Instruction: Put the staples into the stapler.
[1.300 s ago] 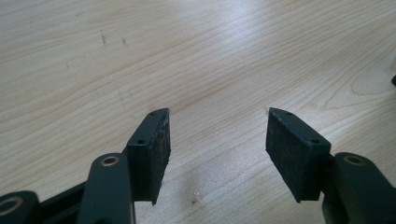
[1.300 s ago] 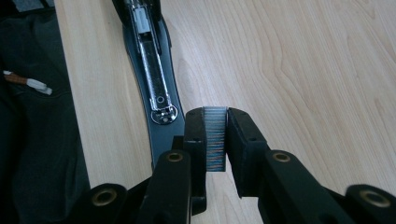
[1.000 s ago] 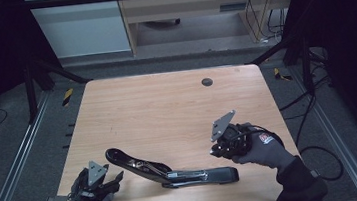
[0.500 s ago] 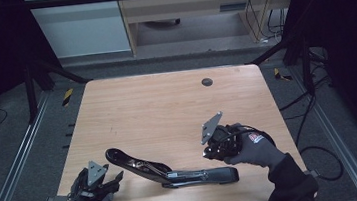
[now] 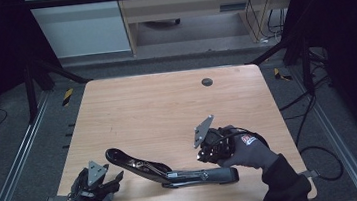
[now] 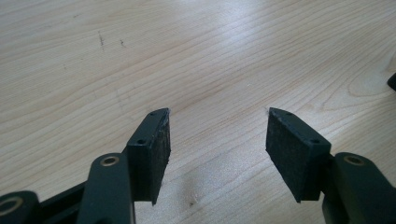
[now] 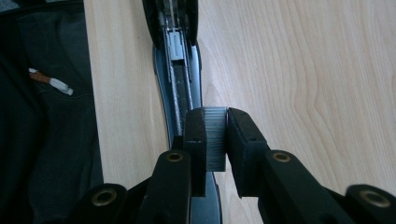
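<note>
Evidently the step in hand is loading an opened stapler point(image 5: 173, 169): the right hand-held gripper point(image 7: 215, 140) has its jaws pressed together on a strip of staples point(image 7: 215, 137), held just above the stapler's exposed magazine channel point(image 7: 180, 79). To do this well, I would line the strip's length up with the channel before lowering it, since the groove looks narrow and a skewed strip would likely catch on the rails. The strip should go down level, legs downward, and the jaws should ease apart only once it sits in the groove; whether the legs point down now I cannot tell.

The stapler lies on the worktop point(image 5: 157, 107) near its 6 o'clock edge, between the two hands. Its long axis runs roughly from 10 o'clock to 3 o'clock in the high view. The raised, curved top arm point(image 5: 122, 159) points toward 10 o'clock, while the flat base ends toward 3 o'clock, just under the right hand point(image 5: 244, 149).

The left hand-held gripper point(image 6: 217, 140) sits at about 7 o'clock on the worktop, jaws wide apart and empty over bare wood. It could steady the stapler's base if the base slides.
</note>
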A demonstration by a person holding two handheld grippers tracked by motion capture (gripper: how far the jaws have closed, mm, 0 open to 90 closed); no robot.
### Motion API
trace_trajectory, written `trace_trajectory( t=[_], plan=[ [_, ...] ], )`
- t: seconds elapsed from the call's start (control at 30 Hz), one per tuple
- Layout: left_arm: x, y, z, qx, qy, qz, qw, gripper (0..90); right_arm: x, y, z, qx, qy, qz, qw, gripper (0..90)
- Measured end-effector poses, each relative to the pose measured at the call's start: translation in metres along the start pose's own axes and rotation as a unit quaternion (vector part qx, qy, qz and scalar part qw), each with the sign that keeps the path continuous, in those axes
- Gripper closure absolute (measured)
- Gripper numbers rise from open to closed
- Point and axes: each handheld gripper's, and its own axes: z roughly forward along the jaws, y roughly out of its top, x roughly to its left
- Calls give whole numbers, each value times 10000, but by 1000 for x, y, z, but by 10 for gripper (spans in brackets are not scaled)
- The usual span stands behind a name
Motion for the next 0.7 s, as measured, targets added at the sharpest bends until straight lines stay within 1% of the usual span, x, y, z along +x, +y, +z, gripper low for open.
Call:
trace_trajectory(
  t=[0.03,0.07,0.2,0.23,0.27,0.4,0.47,0.5,0.7],
  plan=[
    [0,0,0,4,5,3,10000,402,1,1,1,5,12,-28,10000,784],
    [0,0,0,-3,9,1,10000,403,2,3,2,17,10,5,10000,784],
    [-1,0,0,3,13,17,10000,402,4,8,7,62,20,-122,9999,784],
    [-1,1,0,3,12,19,10000,402,5,9,8,86,45,-98,9999,784],
    [-1,0,0,6,10,18,10000,403,5,11,9,135,40,-158,9998,784],
    [0,0,0,22,15,26,10000,403,6,14,13,191,61,-201,9996,784],
    [-1,0,0,11,17,18,10000,403,7,16,16,271,73,-190,9994,785],
    [-1,0,0,10,17,17,10000,403,7,17,18,304,77,-224,9993,784],
    [-1,0,0,12,9,29,10000,402,7,19,22,325,116,-237,9991,784]
  ],
)
